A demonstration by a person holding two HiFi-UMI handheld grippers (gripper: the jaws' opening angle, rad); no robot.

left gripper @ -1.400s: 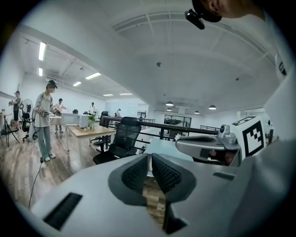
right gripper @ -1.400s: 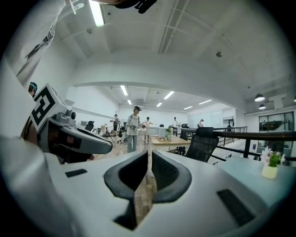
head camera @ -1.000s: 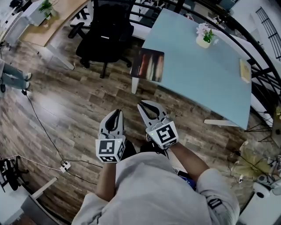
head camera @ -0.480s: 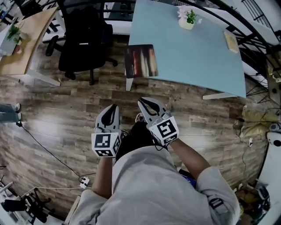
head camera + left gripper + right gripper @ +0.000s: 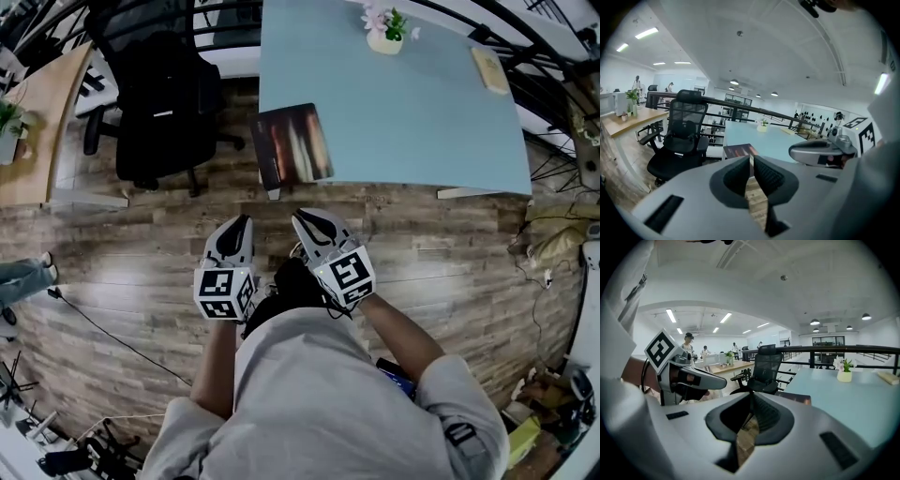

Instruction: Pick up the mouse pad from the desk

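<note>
Both jaw pairs pinched together and empty, clear only in the gripper views, left gripper (image 5: 240, 225) and right gripper (image 5: 307, 221) side by side over wood floor (image 5: 112, 244), head view best shows mouse pad (image 5: 292, 145) overhanging desk (image 5: 403, 112) corner, well apart from them

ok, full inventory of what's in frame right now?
desk: 1, light blue, ahead of the person
mouse pad: 1, dark with orange streaks, desk's near-left corner
flower pot: 1, white, desk's far side
book: 1, yellowish, desk's far right
office chair: 1, black, left of the desk
wooden desk: 1, tan, far left
cable: 1, black, on the floor at left
floor: brown wood planks
left gripper: 1, grey-white, jaws closed, empty
right gripper: 1, grey-white, jaws closed, empty
</note>
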